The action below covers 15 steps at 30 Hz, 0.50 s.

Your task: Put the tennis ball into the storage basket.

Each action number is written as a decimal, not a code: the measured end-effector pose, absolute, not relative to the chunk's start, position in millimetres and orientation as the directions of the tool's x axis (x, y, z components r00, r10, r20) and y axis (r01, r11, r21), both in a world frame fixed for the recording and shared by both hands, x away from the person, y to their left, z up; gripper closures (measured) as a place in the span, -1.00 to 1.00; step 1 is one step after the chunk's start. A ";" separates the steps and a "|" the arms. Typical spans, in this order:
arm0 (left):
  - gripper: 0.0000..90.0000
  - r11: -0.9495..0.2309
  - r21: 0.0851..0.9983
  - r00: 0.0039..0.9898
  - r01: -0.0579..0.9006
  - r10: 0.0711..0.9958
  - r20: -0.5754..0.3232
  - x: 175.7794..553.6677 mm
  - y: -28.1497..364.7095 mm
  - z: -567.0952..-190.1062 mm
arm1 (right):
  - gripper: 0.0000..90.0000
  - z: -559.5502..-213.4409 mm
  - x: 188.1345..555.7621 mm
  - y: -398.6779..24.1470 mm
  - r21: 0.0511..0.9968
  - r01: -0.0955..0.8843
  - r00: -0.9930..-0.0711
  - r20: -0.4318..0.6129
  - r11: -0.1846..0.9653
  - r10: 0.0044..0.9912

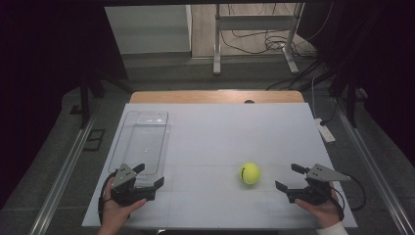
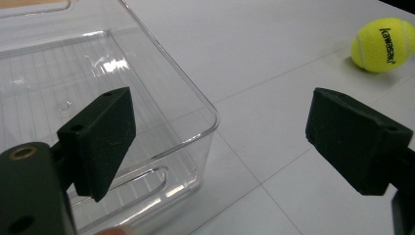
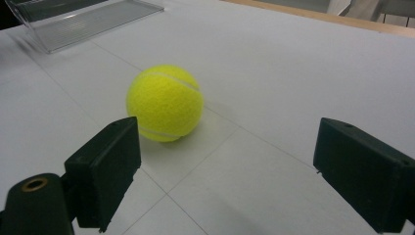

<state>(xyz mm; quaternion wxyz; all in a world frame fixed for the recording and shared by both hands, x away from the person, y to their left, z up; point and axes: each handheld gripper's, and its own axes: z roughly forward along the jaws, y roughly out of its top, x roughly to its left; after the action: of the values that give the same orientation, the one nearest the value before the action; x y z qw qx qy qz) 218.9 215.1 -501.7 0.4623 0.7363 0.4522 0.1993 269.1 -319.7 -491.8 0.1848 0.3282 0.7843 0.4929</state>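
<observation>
A yellow tennis ball [image 1: 250, 173] rests on the white table, right of centre; it also lies ahead in the right gripper view [image 3: 165, 103] and far right in the left gripper view [image 2: 382, 45]. My right gripper [image 1: 288, 177] stands open just right of the ball, not touching it. A clear plastic bin [image 1: 142, 142] sits at the left. My left gripper [image 1: 148, 175] is open at the bin's near end, one jaw in front of the bin's wall [image 2: 161, 83], nothing between its jaws.
The white table surface [image 1: 220, 132] ends in a wooden strip at the far edge. A white power strip [image 1: 325, 131] lies on the floor beyond the right edge. A metal stand and cables are behind the table.
</observation>
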 end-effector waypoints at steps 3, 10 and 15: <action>-0.73 -0.170 0.860 0.513 0.480 0.850 -0.119 217.9 213.9 -501.5 | -0.75 -491.8 270.0 -321.7 0.897 0.332 -0.717 0.039 0.291 0.696; -0.73 -0.158 0.862 0.508 0.481 0.852 -0.127 220.1 215.7 -500.4 | -0.75 -492.2 268.2 -320.5 0.893 0.333 -0.725 0.038 0.302 0.688; -0.74 -0.163 0.860 0.516 0.484 0.846 -0.130 219.5 214.9 -500.6 | -0.75 -493.2 266.5 -320.6 0.890 0.346 -0.716 0.047 0.297 0.696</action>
<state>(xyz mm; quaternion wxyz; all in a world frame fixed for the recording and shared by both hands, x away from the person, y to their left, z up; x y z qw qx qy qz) 219.5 214.9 -500.6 0.4634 0.7372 0.4512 0.1955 266.5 -320.6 -493.2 0.1780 0.3319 0.7852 0.4915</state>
